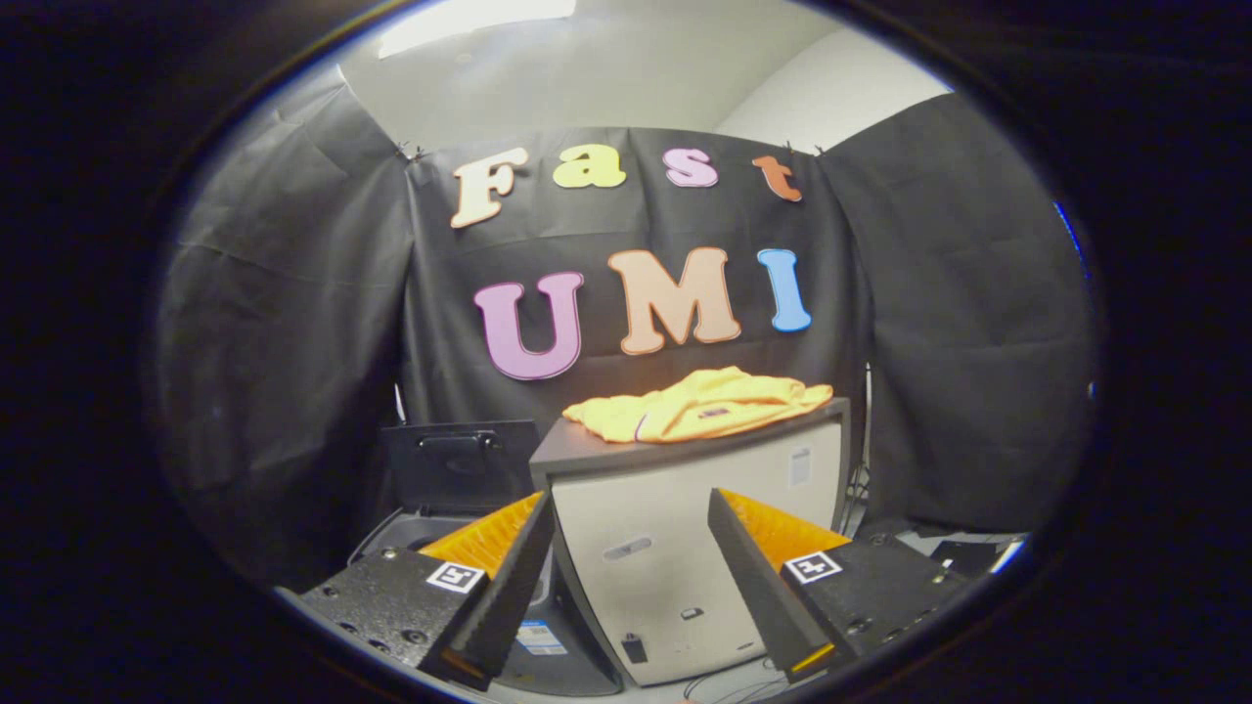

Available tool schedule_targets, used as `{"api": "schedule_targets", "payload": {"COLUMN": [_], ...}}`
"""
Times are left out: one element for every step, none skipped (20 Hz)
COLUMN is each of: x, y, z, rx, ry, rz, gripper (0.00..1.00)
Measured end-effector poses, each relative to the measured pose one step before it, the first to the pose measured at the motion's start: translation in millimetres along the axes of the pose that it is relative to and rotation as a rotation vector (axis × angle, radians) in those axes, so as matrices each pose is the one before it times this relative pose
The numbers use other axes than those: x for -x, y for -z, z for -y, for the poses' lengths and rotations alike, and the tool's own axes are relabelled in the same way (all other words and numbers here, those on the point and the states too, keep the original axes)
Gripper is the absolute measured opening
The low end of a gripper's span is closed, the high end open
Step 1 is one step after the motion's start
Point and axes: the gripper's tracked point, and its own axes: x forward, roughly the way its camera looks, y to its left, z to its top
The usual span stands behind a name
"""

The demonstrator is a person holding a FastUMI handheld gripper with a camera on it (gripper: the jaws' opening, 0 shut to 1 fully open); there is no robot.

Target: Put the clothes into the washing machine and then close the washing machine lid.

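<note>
The yellow-orange garment [699, 403] lies crumpled on the dark top of a pale boxy cabinet [685, 548], in the middle of the frame and well beyond the fingertips. It looks like a T-shirt, loosely heaped, with one edge spilling toward the cabinet's left front corner. Nothing touches it.

To the lower left of the cabinet sits the washing machine [411, 533], a top-loader by the look of it, with its dark lid [460, 460] standing raised and its handle facing the camera. The opening below the lid is mostly hidden behind the left finger, so whether the drum holds anything cannot be told.

The hand-held gripper [631, 577] is at the bottom of the frame with its two fingers spread wide and nothing between them; through the gap shows the cabinet's pale front.

Judged from this, the task is at its first step: the approach to pick up the garment. The shirt has not been grasped, and the lid is still up. The next move calls for raising the hand-held gripper above the cabinet top and bringing it forward over the heap, then closing on a thick fold rather than a thin edge, so that the cloth lifts in one bundle. After that comes a carry down and to the left, into the washer's opening.
</note>
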Motion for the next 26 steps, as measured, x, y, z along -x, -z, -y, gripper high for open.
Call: {"api": "schedule_targets", "payload": {"x": [-11.33,-12.45,-13.02,-12.67,-12.97,-13.54,-14.07,-15.15,-15.78,-17.63,-20.30,-16.30,-17.28,-20.91,-20.34,-16.19,-12.25,-16.82,-11.24,-9.15,-5.14,-7.95,-4.54,-7.23,-3.00,-1.16], "y": [-11.17,-11.00,-9.13,-7.20,-9.72,-8.78,-9.55,-5.86,-6.92,-3.43,-0.20,4.53,5.09,0.96,7.79,6.04,12.58,11.65,11.20,11.01,4.71,4.43,6.62,10.66,13.47,-11.44], "z": [3.84,2.43,3.82,2.87,-0.10,-0.69,0.59,-0.44,-1.67,-3.68,-1.20,3.88,0.53,-0.10,-0.54,-1.41,-0.79,2.40,7.27,12.81,13.08,1.93,-6.29,-4.07,1.81,1.74], "rx": [0.02563,0.02825,0.02941,0.02353,0.01916,0.01930,0.01532,0.01073,-0.00560,0.00938,0.01516,0.02417,0.01877,0.01009,0.01077,-0.00628,-0.00814,-0.00593,-0.00211,0.00266,-0.00583,-0.02340,-0.00848,0.01496,0.01433,-0.07647], "ry": [0.01102,0.00973,0.00654,0.00624,-0.00617,-0.00385,-0.00620,-0.00924,-0.00830,-0.01787,-0.01138,-0.00071,-0.00964,0.00026,-0.01321,-0.01470,-0.01893,-0.00820,0.01244,0.02733,0.03382,0.00489,-0.03897,-0.01879,-0.00989,-0.00843], "rz": [0.00799,0.00984,-0.00095,-0.00690,0.00026,-0.00291,0.01021,-0.00177,0.00226,-0.00824,-0.02822,-0.04448,-0.04284,-0.01654,-0.04283,-0.04767,-0.05870,-0.05963,-0.05965,-0.05552,-0.03403,-0.03168,-0.03852,-0.03368,-0.04750,0.04719], "gripper": [0.96,0.96,0.96,0.96,0.96,0.96,0.96,0.96,0.97,0.98,0.98,0.98,0.99,0.99,0.99,0.99,0.98,0.98,0.98,0.98,0.98,0.98,0.98,0.97,0.96,0.96]}}
